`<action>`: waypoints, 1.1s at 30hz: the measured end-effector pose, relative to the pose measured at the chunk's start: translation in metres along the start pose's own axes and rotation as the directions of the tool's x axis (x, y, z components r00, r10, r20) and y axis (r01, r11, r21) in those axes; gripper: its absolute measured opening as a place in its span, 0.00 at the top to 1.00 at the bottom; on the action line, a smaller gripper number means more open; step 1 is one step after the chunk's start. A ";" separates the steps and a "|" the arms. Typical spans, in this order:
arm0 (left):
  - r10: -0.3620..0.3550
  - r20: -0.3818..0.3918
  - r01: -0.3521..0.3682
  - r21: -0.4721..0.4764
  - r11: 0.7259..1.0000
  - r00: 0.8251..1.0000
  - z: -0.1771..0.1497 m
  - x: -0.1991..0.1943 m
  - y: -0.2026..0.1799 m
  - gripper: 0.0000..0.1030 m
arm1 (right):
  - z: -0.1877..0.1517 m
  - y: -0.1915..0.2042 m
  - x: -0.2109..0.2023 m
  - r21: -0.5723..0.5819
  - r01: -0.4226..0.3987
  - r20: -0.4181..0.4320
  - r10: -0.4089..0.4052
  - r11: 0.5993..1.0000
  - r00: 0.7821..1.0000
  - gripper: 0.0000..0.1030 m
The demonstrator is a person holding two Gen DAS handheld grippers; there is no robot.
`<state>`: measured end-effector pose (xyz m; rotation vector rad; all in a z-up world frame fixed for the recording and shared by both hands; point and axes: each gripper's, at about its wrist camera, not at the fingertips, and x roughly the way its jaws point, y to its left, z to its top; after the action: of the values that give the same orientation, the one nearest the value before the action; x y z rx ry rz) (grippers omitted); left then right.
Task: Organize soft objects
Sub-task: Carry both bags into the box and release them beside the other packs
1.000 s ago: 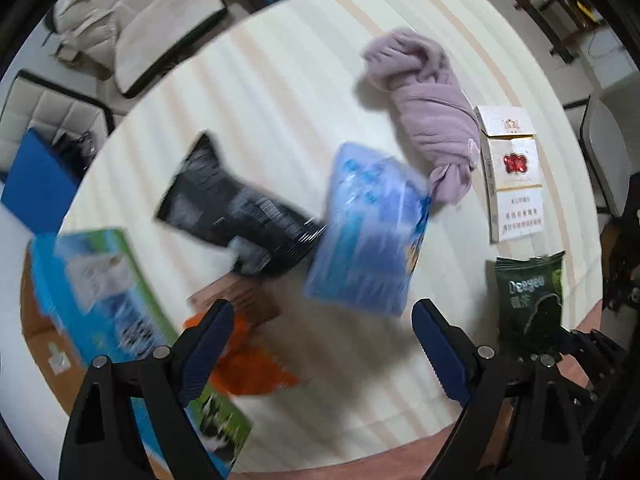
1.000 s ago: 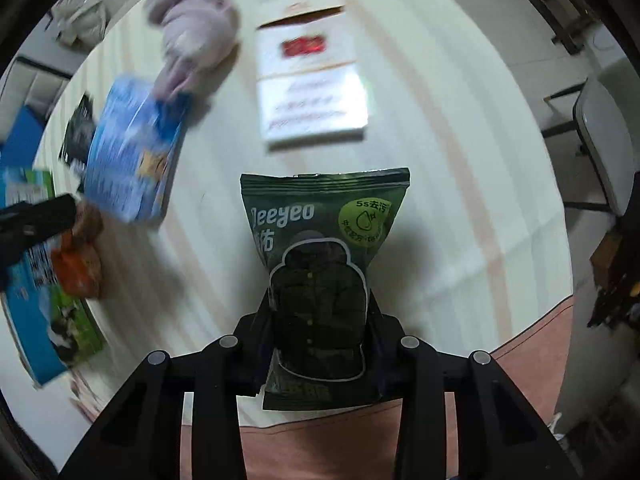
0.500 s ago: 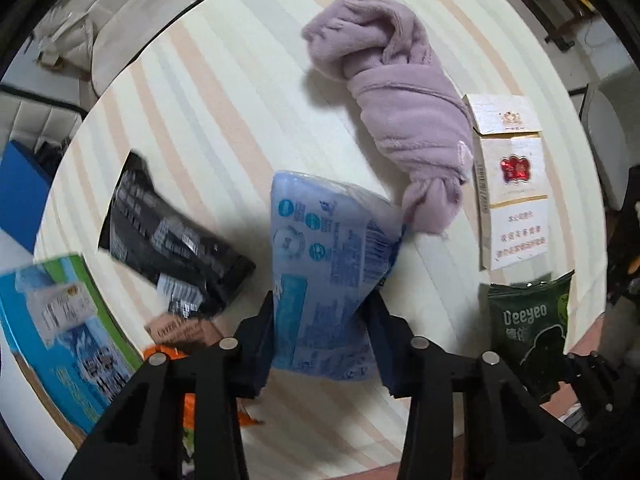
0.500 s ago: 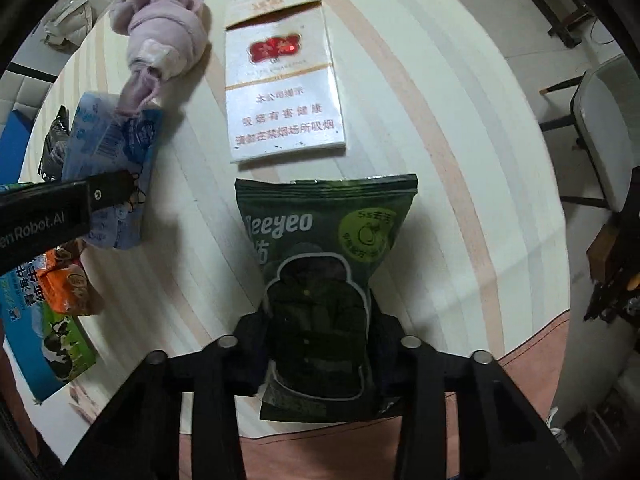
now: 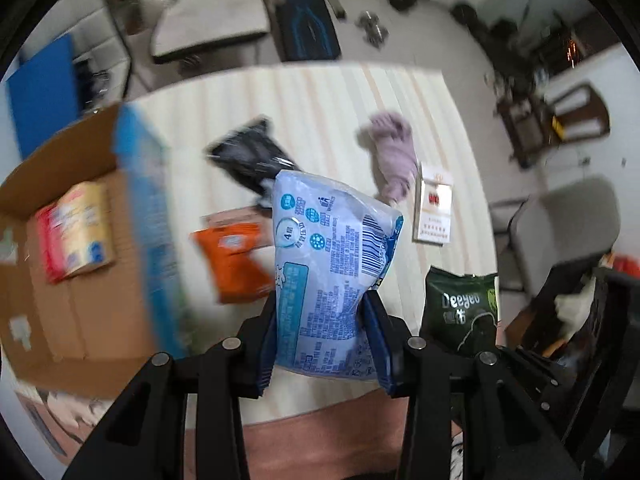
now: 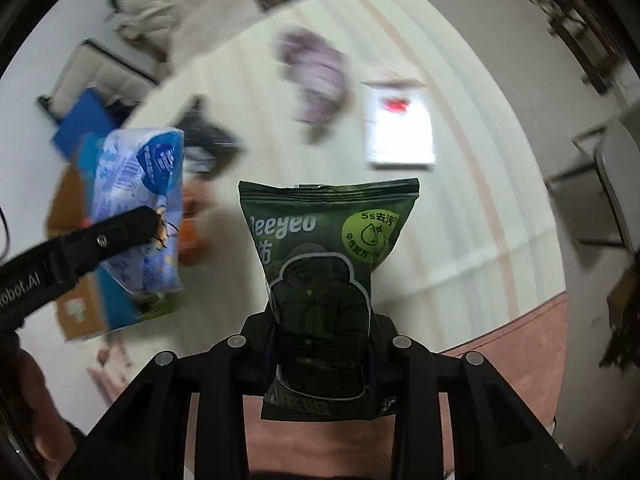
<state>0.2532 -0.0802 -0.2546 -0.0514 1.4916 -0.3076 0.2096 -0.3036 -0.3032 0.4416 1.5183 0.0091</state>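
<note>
Nearest my cameras, the left gripper (image 5: 326, 344) pinches a blue pack (image 5: 332, 268) and the right gripper (image 6: 322, 344) pinches a green pouch (image 6: 324, 264), both clear of the striped table (image 5: 320, 104). Farther off lie an orange pack (image 5: 236, 260), a black pack (image 5: 250, 158) and a lilac cloth (image 5: 394, 160). I judge this the carry step; next, I lower both into the box (image 5: 80, 280).

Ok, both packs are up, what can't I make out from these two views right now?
- Box contents: left wrist view, motion blur; only a red and yellow pack shows, label unreadable.
- Orange pack: left view blurred; right view hidden behind the blue pack.
- Green pack bottom: right view, covered by the right tool.
- White carton print: right view, glare and blur.
</note>
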 end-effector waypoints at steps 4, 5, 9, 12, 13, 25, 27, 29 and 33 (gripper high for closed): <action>0.021 0.088 -0.016 -0.061 0.998 0.996 0.001 -0.070 0.046 0.64 | -0.003 0.068 -0.043 -0.122 -0.083 0.053 0.090 0.989 0.995 0.66; 0.032 0.107 -0.024 -0.081 0.996 0.994 0.000 -0.083 0.060 0.64 | -0.005 0.082 -0.049 -0.148 -0.094 0.065 0.105 0.984 0.992 0.66; 0.117 0.172 -0.089 -0.163 0.983 0.978 0.000 -0.116 0.123 0.64 | -0.009 0.166 -0.069 -0.266 -0.124 0.094 0.153 0.956 0.984 0.66; 0.171 0.171 -0.129 -0.229 0.965 0.970 0.007 -0.123 0.179 0.64 | -0.009 0.221 -0.069 -0.328 -0.109 0.106 0.151 0.938 0.983 0.66; 0.186 0.163 -0.144 -0.241 0.960 0.969 0.008 -0.121 0.192 0.64 | -0.007 0.241 -0.063 -0.346 -0.095 0.109 0.140 0.933 0.984 0.66; 0.183 -0.062 -0.193 -0.304 0.933 0.981 0.029 -0.037 0.334 0.64 | 0.027 0.330 0.062 -0.367 0.089 0.090 -0.060 0.926 0.994 0.67; 0.175 -0.085 -0.193 -0.311 0.931 0.981 0.033 -0.021 0.345 0.64 | 0.035 0.334 0.082 -0.363 0.117 0.087 -0.092 0.924 0.992 0.67; 0.164 -0.097 -0.186 -0.309 0.933 0.982 0.035 -0.013 0.350 0.64 | 0.043 0.332 0.100 -0.351 0.139 0.083 -0.117 0.926 0.990 0.67; 0.178 -0.128 -0.208 -0.285 0.936 0.976 0.041 -0.001 0.353 0.61 | 0.052 0.331 0.121 -0.331 0.173 0.090 -0.151 0.928 0.984 0.67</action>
<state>0.3531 0.2524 -0.3283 -0.1300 1.6190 0.0763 0.3556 0.0202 -0.3256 0.0395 1.4512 0.1244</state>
